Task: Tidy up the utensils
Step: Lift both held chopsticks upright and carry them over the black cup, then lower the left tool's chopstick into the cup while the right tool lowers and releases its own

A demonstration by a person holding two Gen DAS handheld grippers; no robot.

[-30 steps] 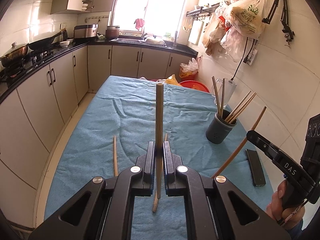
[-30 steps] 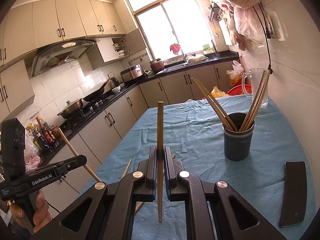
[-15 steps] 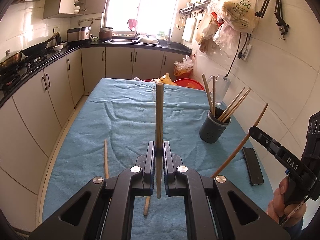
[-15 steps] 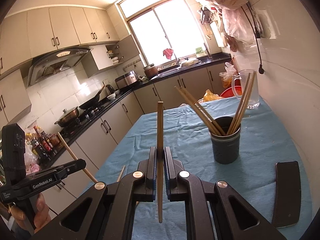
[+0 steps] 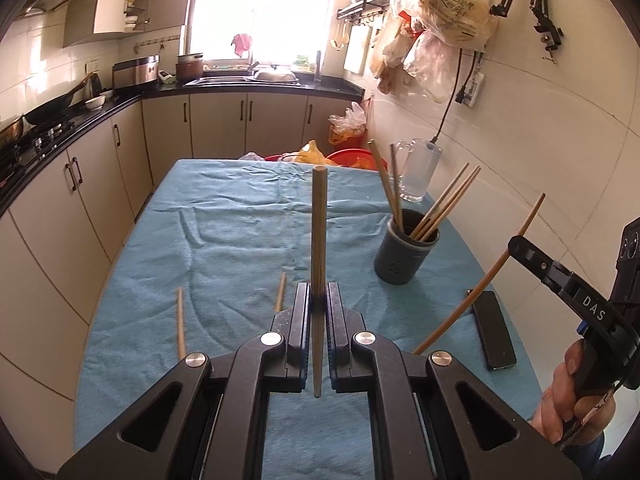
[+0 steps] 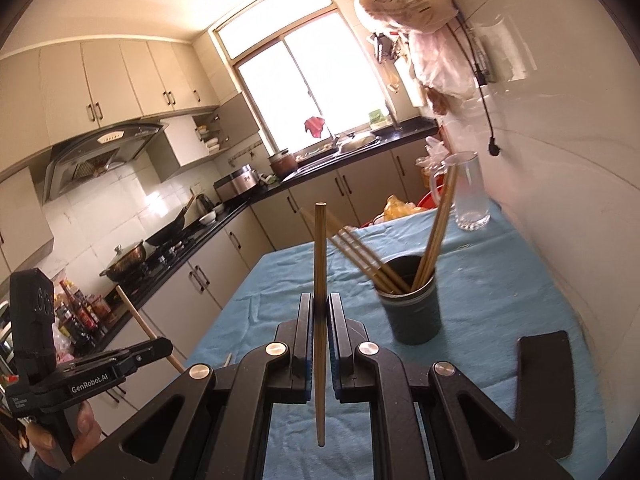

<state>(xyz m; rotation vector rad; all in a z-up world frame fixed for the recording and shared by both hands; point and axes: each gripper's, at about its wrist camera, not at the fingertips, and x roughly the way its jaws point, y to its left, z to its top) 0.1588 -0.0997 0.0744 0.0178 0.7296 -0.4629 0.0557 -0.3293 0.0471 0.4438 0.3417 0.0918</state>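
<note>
My left gripper is shut on a wooden chopstick that stands upright, held above the blue cloth. My right gripper is shut on another upright chopstick; it also shows in the left wrist view with its chopstick slanting. A dark grey holder with several chopsticks stands at the right of the table; in the right wrist view the holder is just right of my gripper. Two loose chopsticks lie on the cloth near the left gripper.
The table is covered by a blue towel. A black phone lies near the right edge by the tiled wall. A clear glass jug stands behind the holder. Kitchen cabinets run along the left.
Both grippers have pulled back and up with their chopsticks still gripped. The right gripper's view has tilted and come closer to the holder. The loose chopsticks now show further ahead of the left gripper.
</note>
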